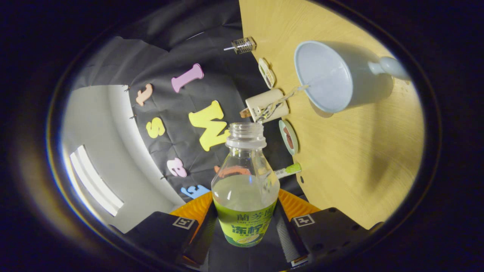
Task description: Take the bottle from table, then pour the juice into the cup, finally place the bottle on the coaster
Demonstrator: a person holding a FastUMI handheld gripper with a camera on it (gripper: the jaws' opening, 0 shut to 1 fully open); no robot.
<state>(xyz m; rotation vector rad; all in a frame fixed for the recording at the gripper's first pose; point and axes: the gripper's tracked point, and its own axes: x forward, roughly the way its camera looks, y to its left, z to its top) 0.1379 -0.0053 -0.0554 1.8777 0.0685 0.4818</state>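
Gripper (245,230) closed around a clear bottle (245,189), both fingers pressing its labelled lower body from either side. Bottle uncapped, tipped over toward the table, pale juice pooled against the lower half, open neck pointing ahead of the fingers. Thin stream of juice (280,101) arcing from the mouth across to the rim of a pale blue cup (332,77). Cup standing well in from the table edge, handle turned away from the bottle, inside looking nearly dry.

Wooden table (359,158) bare between bottle and cup. Along the table's edge, just beyond the bottle's neck: a green-tipped marker (289,170), then a small round green-rimmed dish (289,136), possibly the coaster, then a cream cylinder (266,105) directly behind the stream. Farther along the same edge, a small oval dish (266,72), and last a little wire-wrapped metal piece (242,45) near the far corner. Nothing lying in the stream's path to the cup.
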